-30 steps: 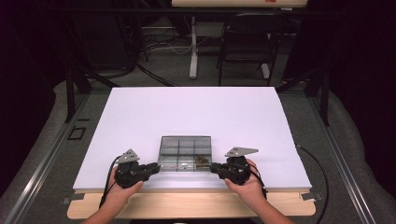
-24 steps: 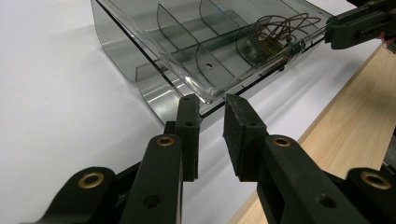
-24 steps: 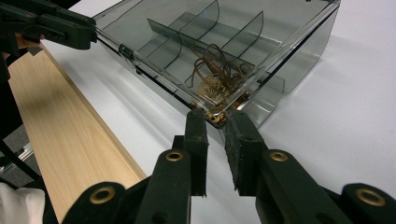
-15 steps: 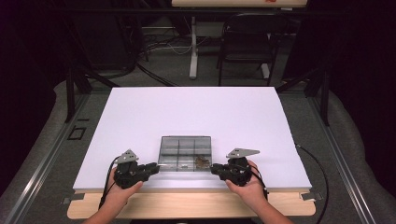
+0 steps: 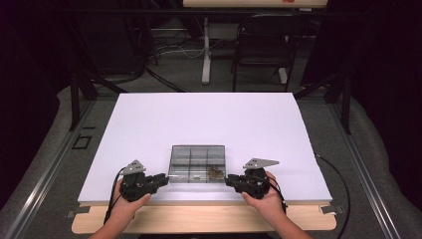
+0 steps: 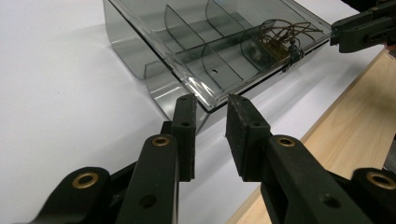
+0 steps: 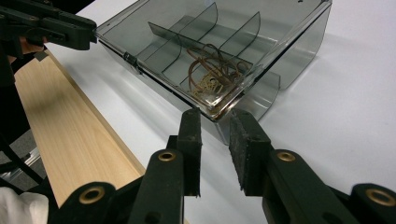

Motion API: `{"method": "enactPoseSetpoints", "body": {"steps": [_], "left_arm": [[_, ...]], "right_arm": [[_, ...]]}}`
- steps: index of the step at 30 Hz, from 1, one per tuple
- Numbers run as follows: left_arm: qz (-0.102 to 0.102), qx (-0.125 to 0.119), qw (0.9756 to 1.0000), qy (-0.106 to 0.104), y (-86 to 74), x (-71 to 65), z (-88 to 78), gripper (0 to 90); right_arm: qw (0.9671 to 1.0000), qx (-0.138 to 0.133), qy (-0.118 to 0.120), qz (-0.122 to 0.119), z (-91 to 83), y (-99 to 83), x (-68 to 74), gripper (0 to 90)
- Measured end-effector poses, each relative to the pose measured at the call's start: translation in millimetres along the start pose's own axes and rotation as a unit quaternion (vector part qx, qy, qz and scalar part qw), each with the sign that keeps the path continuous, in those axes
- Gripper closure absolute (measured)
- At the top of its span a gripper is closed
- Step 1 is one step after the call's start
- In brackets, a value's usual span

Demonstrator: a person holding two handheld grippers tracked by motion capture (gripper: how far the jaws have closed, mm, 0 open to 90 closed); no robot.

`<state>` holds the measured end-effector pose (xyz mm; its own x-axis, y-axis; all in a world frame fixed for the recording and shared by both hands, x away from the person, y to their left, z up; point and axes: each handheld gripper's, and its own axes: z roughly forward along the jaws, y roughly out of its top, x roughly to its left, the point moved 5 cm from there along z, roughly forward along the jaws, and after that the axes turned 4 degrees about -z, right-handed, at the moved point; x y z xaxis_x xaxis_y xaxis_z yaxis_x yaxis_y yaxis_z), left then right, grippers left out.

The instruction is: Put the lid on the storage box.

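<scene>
Both pairs of jaws have just been opening, nothing else having shifted since the earlier frames. A white table (image 5: 209,124) is being occupied near its front edge by a smoky clear divided organizer box (image 5: 197,163), tangled wire pieces (image 7: 212,70) lying in one compartment. Its corners are being flanked by the left gripper (image 6: 211,108) and right gripper (image 7: 215,117), jaws slightly spread, nothing pinched. A chair (image 5: 261,47) is standing beyond the table.

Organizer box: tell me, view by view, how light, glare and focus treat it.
High view: the organizer box is small and soft, evenly lit on the white table, dark room around. Left gripper view: glare streaks its near clear edge; the jaws in front look sharp. Right gripper view: the box casts a soft shadow; the tangled wires read clearly.
</scene>
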<state>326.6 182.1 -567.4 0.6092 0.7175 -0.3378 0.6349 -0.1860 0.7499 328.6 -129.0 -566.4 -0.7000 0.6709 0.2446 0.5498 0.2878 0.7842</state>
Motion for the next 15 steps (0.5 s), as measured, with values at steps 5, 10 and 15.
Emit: {"method": "enactPoseSetpoints", "body": {"steps": [5, 10, 15], "left_arm": [[-0.013, -0.007, 0.9999, 0.007, 1.8, 7.0, -3.5, 71.8], [-0.019, -0.013, 0.9996, 0.017, 4.0, 16.5, -4.6, 70.4], [-0.025, -0.014, 0.9991, 0.032, 4.7, 27.1, -5.4, 68.2]], "right_arm": [[1.0000, -0.003, 0.000, 0.002, -5.1, -1.0, -2.0, 73.7], [0.9999, -0.007, -0.009, 0.001, -12.5, -0.1, -8.0, 72.8], [0.9996, -0.006, -0.026, 0.013, -16.4, -4.0, -18.1, 71.8]]}}
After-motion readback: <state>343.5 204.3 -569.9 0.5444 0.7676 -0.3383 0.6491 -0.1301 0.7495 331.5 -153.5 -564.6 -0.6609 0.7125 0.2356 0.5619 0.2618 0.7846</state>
